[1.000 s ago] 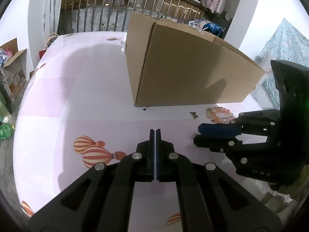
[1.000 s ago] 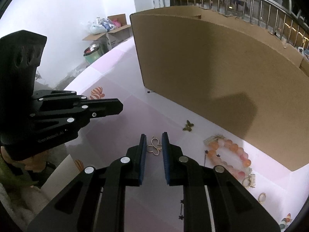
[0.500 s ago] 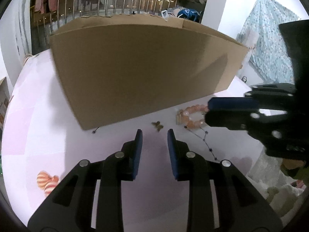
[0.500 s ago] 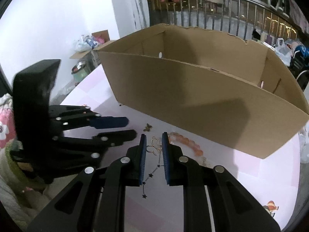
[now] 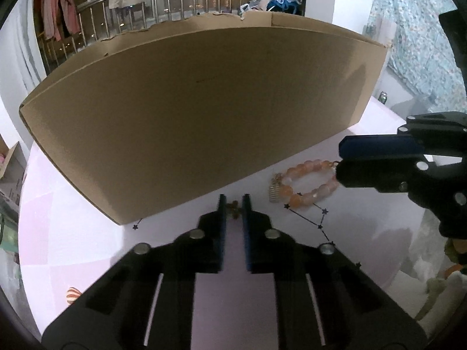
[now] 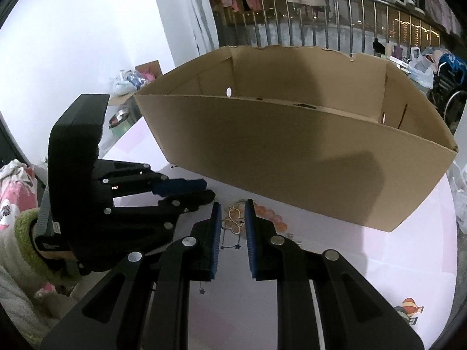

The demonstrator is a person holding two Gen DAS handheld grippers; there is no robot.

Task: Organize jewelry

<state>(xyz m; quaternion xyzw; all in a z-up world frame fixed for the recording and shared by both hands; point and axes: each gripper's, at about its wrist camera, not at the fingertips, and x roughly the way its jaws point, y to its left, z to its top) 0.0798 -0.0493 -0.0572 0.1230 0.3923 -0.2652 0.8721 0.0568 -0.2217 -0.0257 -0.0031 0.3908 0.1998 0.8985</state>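
My left gripper [image 5: 233, 204] is open, its fingers either side of a small bronze butterfly charm [image 5: 234, 206] on the pink table, close to the front wall of a cardboard box [image 5: 189, 116]. My right gripper [image 6: 232, 214] holds a gold butterfly pendant [image 6: 233, 218] between its pads, raised above the table; its star chain [image 6: 230, 246] hangs below. An orange bead bracelet [image 5: 306, 183] with a small gold comb [image 5: 274, 194] lies right of the left gripper. The box is open-topped [image 6: 292, 145].
A star chain [image 5: 318, 221] lies on the pink table [image 5: 73, 233]. The right gripper body [image 5: 408, 169] shows at right in the left wrist view. A railing with hanging clothes [image 6: 292, 14] stands behind the box.
The left gripper opened and moved toward the box, now straddling the bronze charm. The right gripper rose with the gold pendant, bringing the box's inside into view.
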